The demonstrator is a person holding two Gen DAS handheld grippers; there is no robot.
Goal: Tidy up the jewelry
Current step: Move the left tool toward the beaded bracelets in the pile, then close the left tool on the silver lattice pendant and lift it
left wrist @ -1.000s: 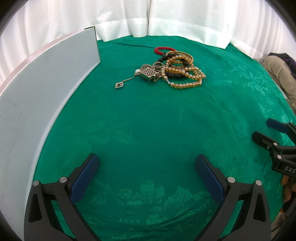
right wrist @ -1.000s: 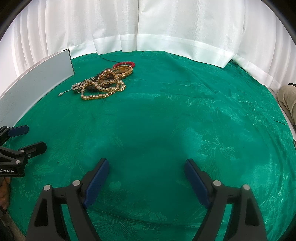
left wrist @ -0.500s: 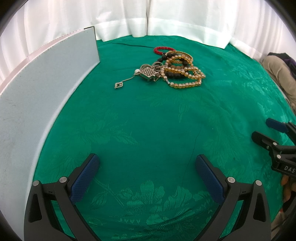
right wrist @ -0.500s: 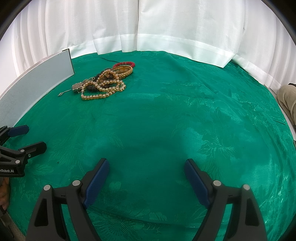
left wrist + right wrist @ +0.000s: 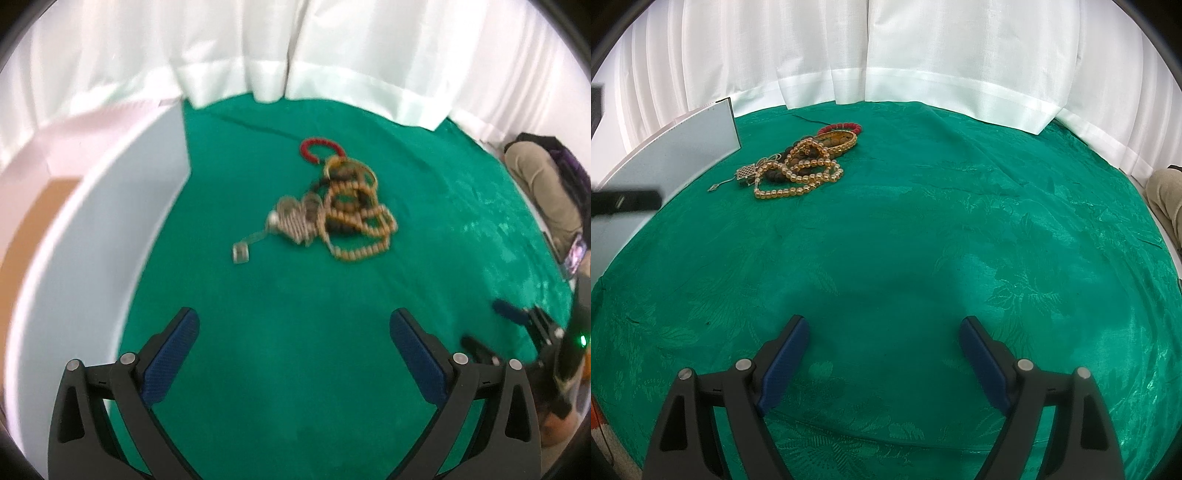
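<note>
A tangled pile of jewelry (image 5: 332, 214) lies on the green cloth (image 5: 295, 369): amber bead strands (image 5: 364, 236), a red bead bracelet (image 5: 319, 147), a gold bangle, dark beads and a silver pendant on a chain (image 5: 291, 221). The left wrist view is blurred. My left gripper (image 5: 293, 350) is open and empty, above the cloth short of the pile. My right gripper (image 5: 882, 354) is open and empty, far right of the pile (image 5: 801, 166). It also shows in the left wrist view (image 5: 509, 325).
A pale grey box wall (image 5: 92, 240) stands along the left, with a brown interior behind it; it also shows in the right wrist view (image 5: 665, 162). White curtains (image 5: 886, 55) close the back. A person's leg (image 5: 543, 192) lies at the far right.
My left gripper has lifted and moved forward toward the pile, which looks nearer and blurred. The right gripper has barely moved.
</note>
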